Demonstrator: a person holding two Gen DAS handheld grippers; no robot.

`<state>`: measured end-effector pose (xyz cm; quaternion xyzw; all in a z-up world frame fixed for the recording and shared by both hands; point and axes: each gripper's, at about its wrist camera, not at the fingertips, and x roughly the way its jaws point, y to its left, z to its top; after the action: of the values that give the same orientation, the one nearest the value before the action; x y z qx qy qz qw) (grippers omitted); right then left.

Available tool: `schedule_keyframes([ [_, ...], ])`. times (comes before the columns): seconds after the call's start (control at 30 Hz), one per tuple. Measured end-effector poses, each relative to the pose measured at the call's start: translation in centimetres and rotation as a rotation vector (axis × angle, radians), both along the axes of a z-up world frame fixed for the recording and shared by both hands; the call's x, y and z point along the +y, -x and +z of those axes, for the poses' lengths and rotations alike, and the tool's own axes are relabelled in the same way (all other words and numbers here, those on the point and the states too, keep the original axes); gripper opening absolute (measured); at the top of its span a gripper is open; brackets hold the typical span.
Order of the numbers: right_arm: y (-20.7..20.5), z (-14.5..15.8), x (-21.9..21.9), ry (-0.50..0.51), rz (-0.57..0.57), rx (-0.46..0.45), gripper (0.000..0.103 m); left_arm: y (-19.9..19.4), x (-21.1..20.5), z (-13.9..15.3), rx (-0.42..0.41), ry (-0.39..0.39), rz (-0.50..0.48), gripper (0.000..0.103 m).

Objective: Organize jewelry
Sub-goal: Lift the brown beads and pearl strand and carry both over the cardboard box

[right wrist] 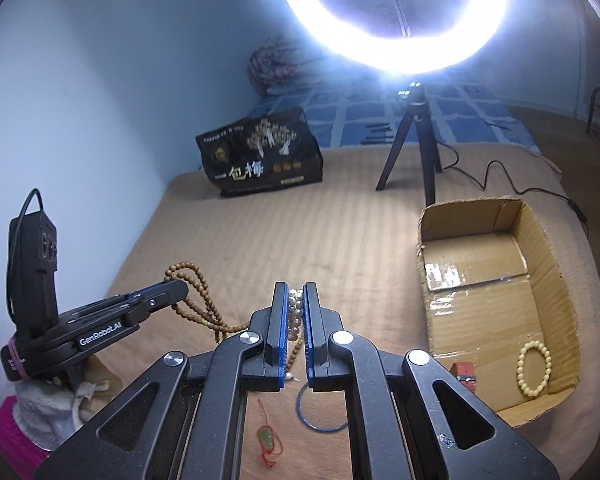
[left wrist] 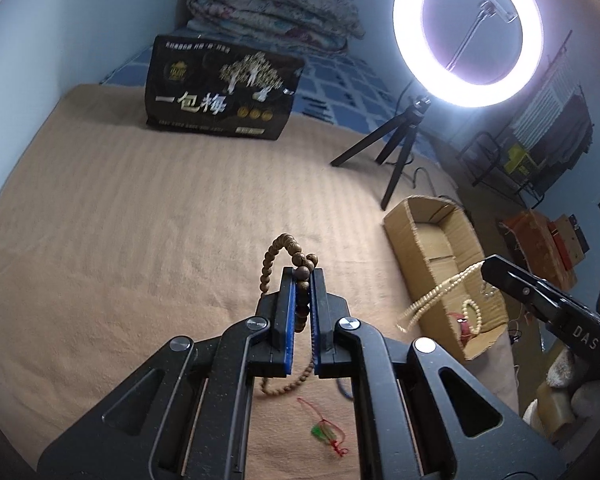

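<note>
- The left gripper [left wrist: 303, 276], black with blue pads, is clamped on a long strand of round brown wooden beads [left wrist: 278, 250]; one loop arches above the fingertips and the rest hangs down between the pads toward the tan striped blanket [left wrist: 140, 220].
- The right gripper [right wrist: 296, 290] is pinched together on a strand of pale cream and pearl-like beads [right wrist: 296, 308], which trails down between its pads.
- The open brown cardboard box [right wrist: 540, 240] sits on the blanket to the right of both grippers, its long axis running away from the cameras. In it already lie a cream bead bracelet [right wrist: 534, 368] and a small red-brown item [right wrist: 466, 372] near the front corner.
- The relation that matters, as I judge it: the box lies forward and to the right of both claws, and the right gripper is nearer, just beside the box's left wall. The left gripper is well apart from it, with the right one between.
- On the blanket below the grippers remain a blue ring-shaped bangle [right wrist: 320, 420] and a green pendant on a red cord [right wrist: 266, 440].
- Hard to make out: the lower ends of both strands are hidden behind the gripper bodies, so I cannot tell whether they clear the blanket. The bangle is partly cut off by the right gripper's frame. The white ring light [right wrist: 392, 40] washes out detail behind its tripod.
</note>
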<state>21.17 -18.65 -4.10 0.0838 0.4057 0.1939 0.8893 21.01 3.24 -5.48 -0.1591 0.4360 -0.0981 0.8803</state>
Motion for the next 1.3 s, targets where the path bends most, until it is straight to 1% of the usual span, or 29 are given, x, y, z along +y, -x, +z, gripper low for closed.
schedule_keyframes([
  [0.3, 0.6, 2.4, -2.1, -0.013, -0.032, -0.072, 0.005, 1.1, -1.0, 4.5, -0.108, 0.028, -0.034, 0.004],
  [0.57, 1.1, 4.2, -3.9, -0.006, -0.06, -0.127, 0.005, 0.9, -2.4, 7.8, -0.165, 0.052, -0.062, 0.004],
  [0.63, 1.1, 4.6, -4.5, 0.008, -0.074, -0.145, 0.005, 0.7, -3.1, 8.7, -0.179, 0.054, -0.076, 0.004],
  [0.77, 1.0, 5.0, -6.0, 0.001, -0.099, -0.157, 0.005, 0.1, -4.6, 10.0, -0.205, 0.063, -0.101, 0.004],
  [0.87, 1.0, 5.2, -7.0, 0.017, -0.118, -0.167, 0.005, -0.4, -6.0, 10.9, -0.219, 0.065, -0.121, 0.004],
  [1.17, 0.7, 5.5, -10.2, 0.028, -0.169, -0.176, 0.005, -2.0, -10.2, 13.5, -0.263, 0.093, -0.181, 0.004],
  [1.3, 0.5, 5.3, -11.8, 0.031, -0.196, -0.169, 0.005, -2.6, -12.3, 14.2, -0.277, 0.105, -0.21, 0.004],
])
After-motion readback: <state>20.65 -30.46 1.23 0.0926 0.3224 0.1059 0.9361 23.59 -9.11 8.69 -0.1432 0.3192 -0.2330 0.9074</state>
